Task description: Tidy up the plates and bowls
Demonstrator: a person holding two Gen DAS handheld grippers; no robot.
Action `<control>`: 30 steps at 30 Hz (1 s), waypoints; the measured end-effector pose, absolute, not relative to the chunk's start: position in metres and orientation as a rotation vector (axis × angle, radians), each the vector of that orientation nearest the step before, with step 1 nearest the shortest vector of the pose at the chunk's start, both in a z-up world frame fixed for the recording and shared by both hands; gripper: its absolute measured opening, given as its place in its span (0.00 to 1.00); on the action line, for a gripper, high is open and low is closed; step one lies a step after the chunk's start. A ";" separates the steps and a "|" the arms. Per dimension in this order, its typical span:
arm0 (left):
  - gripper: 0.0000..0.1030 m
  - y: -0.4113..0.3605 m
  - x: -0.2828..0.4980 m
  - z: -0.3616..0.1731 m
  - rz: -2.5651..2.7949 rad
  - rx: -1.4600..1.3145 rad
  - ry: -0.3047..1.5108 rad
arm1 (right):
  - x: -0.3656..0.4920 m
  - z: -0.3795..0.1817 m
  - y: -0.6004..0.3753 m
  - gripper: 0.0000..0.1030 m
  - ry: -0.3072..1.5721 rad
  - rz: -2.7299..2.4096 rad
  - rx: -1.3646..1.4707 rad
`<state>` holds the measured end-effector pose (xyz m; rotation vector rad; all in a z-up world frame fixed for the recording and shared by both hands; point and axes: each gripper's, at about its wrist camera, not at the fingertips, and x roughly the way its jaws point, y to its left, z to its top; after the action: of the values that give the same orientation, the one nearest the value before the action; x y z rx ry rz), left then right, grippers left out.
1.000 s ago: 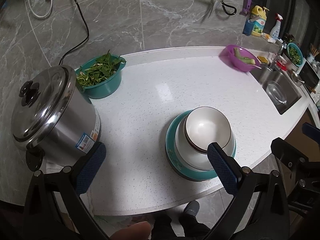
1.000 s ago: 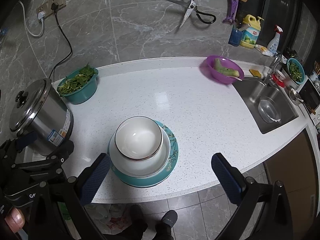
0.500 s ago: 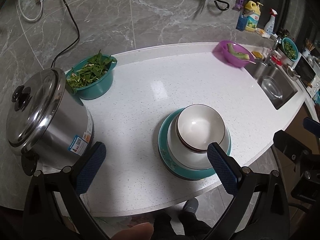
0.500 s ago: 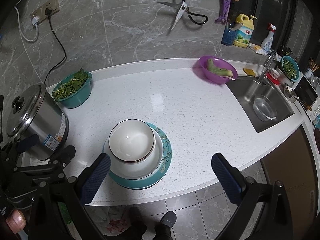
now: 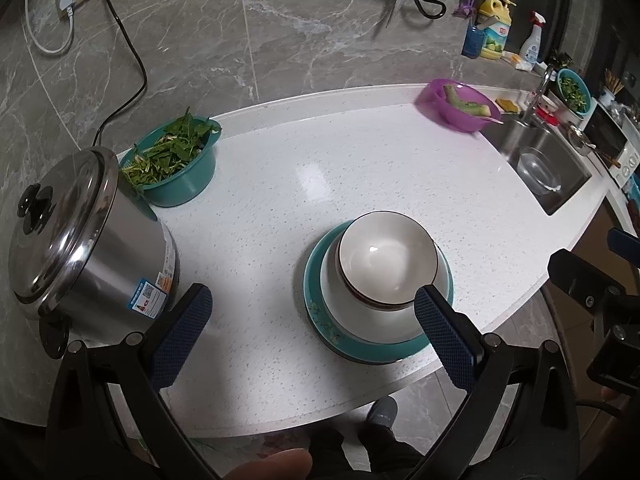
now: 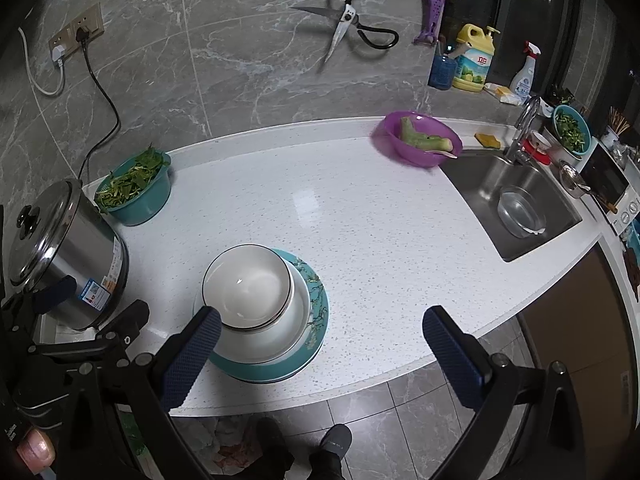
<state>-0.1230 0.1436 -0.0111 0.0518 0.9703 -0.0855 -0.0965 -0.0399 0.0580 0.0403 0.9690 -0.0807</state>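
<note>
A white bowl with a dark rim (image 5: 384, 258) (image 6: 246, 284) sits stacked in a larger white bowl (image 5: 344, 312) (image 6: 298, 316), on a teal flowered plate (image 5: 316, 320) (image 6: 316, 300) near the counter's front edge. My left gripper (image 5: 314, 336) is open above the front edge; the stack lies behind its right finger. My right gripper (image 6: 322, 354) is also open, with the stack just behind its left finger. Nothing is held between either pair of fingers.
A steel pot with lid (image 5: 76, 236) (image 6: 60, 256) stands at the left. Behind it is a teal bowl of greens (image 5: 172, 160) (image 6: 134, 188). A purple bowl (image 5: 458, 106) (image 6: 420, 140) sits beside the sink (image 6: 516, 204). Scissors (image 6: 348, 20) hang on the wall.
Both grippers have pulled back and up from the counter, so the stack and counter look smaller and more of the wall shows. The stack has not moved.
</note>
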 end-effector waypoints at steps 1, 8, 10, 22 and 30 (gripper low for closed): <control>1.00 0.143 -0.122 -0.011 -0.087 0.054 0.969 | -0.096 0.058 -0.041 1.00 0.969 -0.082 0.040; 1.00 0.141 -0.120 -0.010 -0.094 0.060 0.967 | -0.097 0.059 -0.045 1.00 0.966 -0.092 0.048; 1.00 0.140 -0.120 -0.010 -0.094 0.063 0.966 | -0.097 0.059 -0.046 1.00 0.966 -0.094 0.049; 1.00 0.140 -0.116 -0.010 -0.094 0.066 0.966 | -0.097 0.058 -0.047 1.00 0.967 -0.092 0.049; 1.00 0.140 -0.115 -0.010 -0.093 0.064 0.968 | -0.096 0.058 -0.047 1.00 0.969 -0.091 0.048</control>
<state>-0.1145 0.1405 -0.0098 0.0638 0.9677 -0.0930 -0.0960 -0.0469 0.0577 0.0484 0.9694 -0.0905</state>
